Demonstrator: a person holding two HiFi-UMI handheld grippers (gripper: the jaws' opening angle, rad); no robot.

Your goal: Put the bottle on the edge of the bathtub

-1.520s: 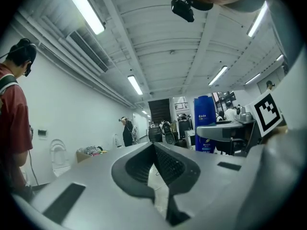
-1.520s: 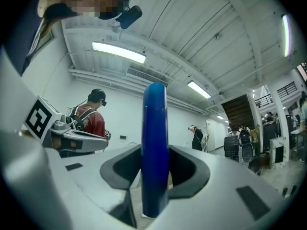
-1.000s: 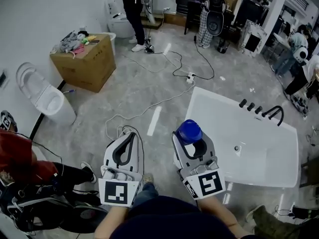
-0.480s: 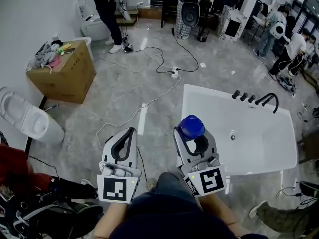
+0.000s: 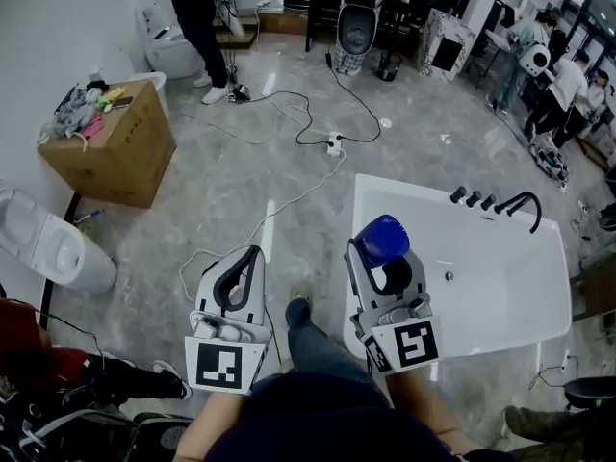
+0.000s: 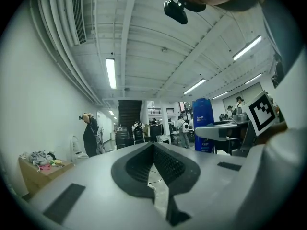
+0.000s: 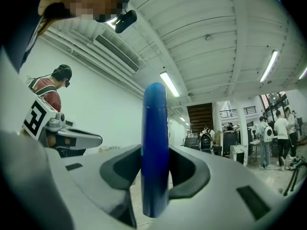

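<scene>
Right gripper (image 5: 385, 263) clenched on blue bottle (image 5: 382, 240), pads pressing both flat sides. Bottle held upright, likely so base can go straight down onto rim. Bottle at centre-right of head view, over lower-left corner of white bathtub (image 5: 358, 200), seemingly not set down yet. Left gripper (image 5: 243, 266) closed on nothing, parked lower centre-left, out of way. Bottle: deep blue, glossy, tall, narrow edge-on, rounded top, pale print on face.
</scene>
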